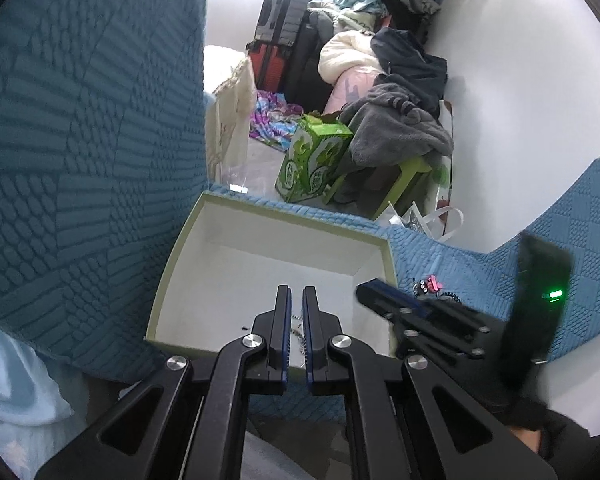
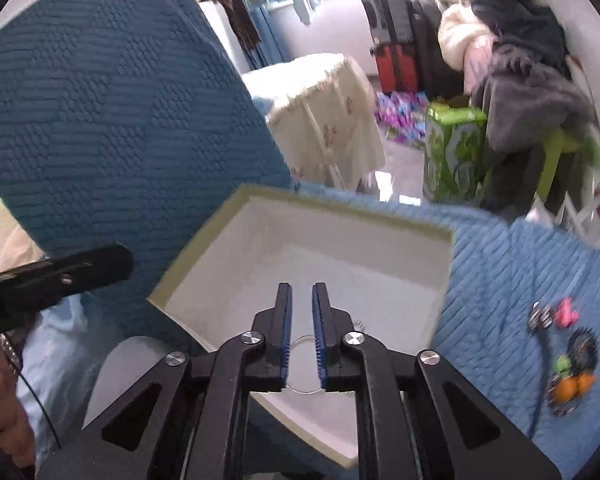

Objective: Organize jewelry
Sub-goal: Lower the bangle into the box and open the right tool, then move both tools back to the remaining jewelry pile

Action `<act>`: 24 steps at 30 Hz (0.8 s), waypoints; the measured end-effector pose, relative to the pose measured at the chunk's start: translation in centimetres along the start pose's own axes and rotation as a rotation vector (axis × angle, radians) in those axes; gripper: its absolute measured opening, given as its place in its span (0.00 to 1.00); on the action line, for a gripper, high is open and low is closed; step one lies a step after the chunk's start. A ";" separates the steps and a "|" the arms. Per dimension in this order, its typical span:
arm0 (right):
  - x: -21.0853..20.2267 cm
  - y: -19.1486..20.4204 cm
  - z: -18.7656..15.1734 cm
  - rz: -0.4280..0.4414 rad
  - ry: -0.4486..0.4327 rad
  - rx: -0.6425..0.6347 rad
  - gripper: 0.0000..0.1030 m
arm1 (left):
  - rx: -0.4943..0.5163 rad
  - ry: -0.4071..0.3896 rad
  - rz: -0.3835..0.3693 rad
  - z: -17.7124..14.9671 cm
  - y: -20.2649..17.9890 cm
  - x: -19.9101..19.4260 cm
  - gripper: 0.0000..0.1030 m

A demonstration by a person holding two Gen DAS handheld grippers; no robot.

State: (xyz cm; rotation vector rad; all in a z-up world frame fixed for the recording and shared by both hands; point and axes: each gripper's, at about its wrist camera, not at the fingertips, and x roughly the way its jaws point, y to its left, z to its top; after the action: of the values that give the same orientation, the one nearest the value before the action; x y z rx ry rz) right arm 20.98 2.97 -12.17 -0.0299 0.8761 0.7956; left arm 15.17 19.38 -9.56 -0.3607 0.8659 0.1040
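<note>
Both grippers hover over the open white box [image 1: 268, 256], its green rim tilted so one corner points toward six o'clock in the right wrist view. The box sits on a blue quilted cover [image 2: 500, 264].

Left gripper [image 1: 296, 300]: jaws narrow, nearly together, and a thin silvery chain [image 1: 300, 338] hangs in the slit between the blue pads, its length running twelve to six. Whether the pads actually pinch it, I cannot tell.

Right gripper [image 2: 302, 296]: jaws a little apart, with a thin clear ring [image 2: 305, 364] lying flat between them, down near the roots of the fingers. The pads seem to stand just beside its edge; contact is not clear.

The left wrist view shows the right gripper entering at three o'clock, over the box's right rim, with a small pink piece [image 1: 432, 284] beyond it on the cover. The right wrist view alone shows the rest of the loose pile [image 2: 568, 352] at three to four o'clock: black beaded loops, orange and green beads, a dark cord running toward six. It also catches the left tool at nine o'clock.
</note>
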 end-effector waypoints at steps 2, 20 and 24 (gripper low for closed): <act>-2.2 -0.4 0.8 0.000 -0.041 -0.005 0.19 | 0.019 -0.016 -0.008 0.4 -1.2 -0.4 0.04; -18.7 -10.4 -0.9 -0.216 -0.294 0.077 0.49 | 0.156 -0.024 -0.158 -0.2 -14.0 0.8 0.05; -19.7 -13.7 -3.9 -0.285 -0.281 0.107 0.49 | 0.181 0.021 -0.208 -1.6 -17.2 2.8 0.05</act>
State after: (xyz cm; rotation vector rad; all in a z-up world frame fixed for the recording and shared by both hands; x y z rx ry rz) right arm 19.62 -20.21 -4.91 0.0490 0.6286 0.4710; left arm 19.83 2.60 -8.07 -0.2802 0.8463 -0.1704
